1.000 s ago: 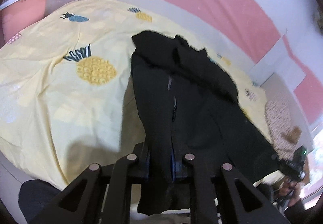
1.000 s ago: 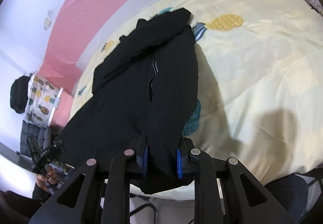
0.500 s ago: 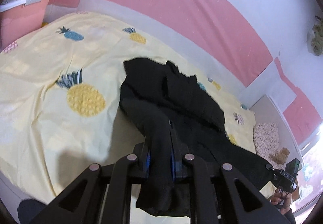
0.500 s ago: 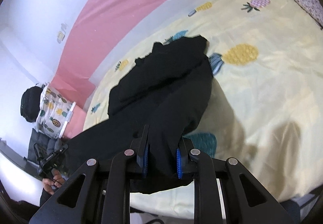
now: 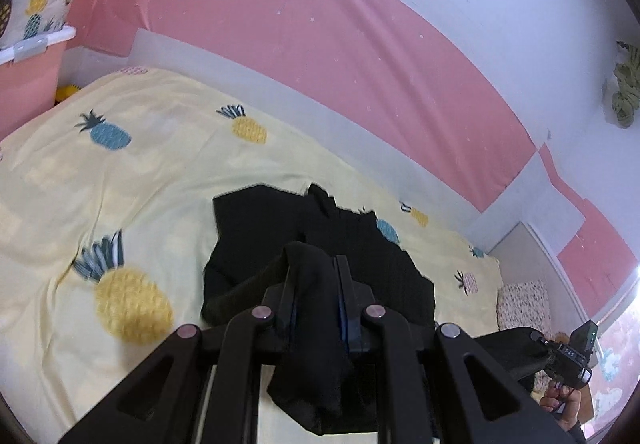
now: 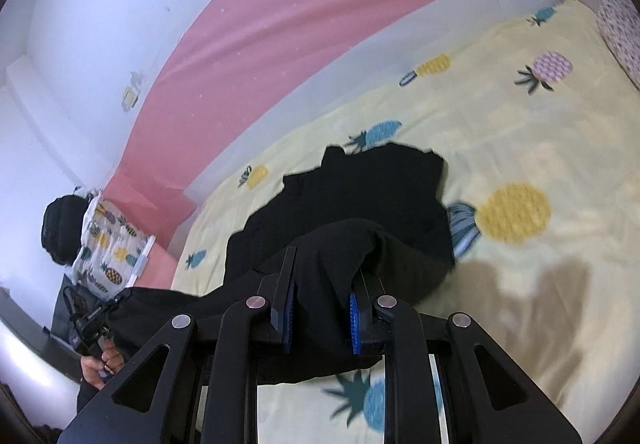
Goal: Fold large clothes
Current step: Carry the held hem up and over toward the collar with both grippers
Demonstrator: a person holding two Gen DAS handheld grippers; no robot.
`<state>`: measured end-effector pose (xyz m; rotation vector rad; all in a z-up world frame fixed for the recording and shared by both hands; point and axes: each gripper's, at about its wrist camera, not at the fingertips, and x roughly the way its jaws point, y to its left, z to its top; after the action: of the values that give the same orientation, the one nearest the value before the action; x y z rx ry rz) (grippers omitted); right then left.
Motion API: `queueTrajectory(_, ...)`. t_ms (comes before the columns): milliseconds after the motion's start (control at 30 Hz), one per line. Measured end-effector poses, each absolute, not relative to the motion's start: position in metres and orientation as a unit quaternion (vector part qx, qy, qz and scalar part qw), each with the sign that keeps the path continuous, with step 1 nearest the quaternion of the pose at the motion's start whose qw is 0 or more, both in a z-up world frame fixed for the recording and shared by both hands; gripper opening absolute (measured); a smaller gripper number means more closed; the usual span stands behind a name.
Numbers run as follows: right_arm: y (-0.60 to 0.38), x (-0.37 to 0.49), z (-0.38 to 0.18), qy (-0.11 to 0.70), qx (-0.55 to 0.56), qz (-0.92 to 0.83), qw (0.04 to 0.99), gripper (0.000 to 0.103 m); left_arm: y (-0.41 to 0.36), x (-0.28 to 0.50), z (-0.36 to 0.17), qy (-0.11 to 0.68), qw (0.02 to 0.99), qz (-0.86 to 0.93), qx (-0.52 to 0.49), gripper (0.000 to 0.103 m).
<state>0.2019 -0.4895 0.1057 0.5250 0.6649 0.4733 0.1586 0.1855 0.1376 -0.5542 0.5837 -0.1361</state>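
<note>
— Left wrist view, what lies ahead?
— Pale yellow pineapple-print bedsheet; large black fabric garment heaped mid-bed, near edge lifted.
— Your grip?
— My left gripper pinches one black fold, my right gripper pinches another.

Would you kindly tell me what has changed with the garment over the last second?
Both tongs, left and right, have carried the near edge of the black garment up and forward toward the wall, doubling it over its far part on the sheet, so it looks shorter. Both stay clamped on the cloth; the far part stays put.
</note>
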Motion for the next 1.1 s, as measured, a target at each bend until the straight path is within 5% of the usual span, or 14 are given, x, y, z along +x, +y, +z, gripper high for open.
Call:
queueTrajectory(533,-0.459,0.366,0.112,0.345,0.257,0.198,0.881,0.021,0.184,0.329,0.124,0.322,0.915,-0.034,-0.24,0.015)
queueTrajectory(1100,-0.435,0.497,0.016,0.449,0.282,0.132,0.838,0.027,0.173,0.468,0.011,0.427,0.877,0.021,-0.218,0.017)
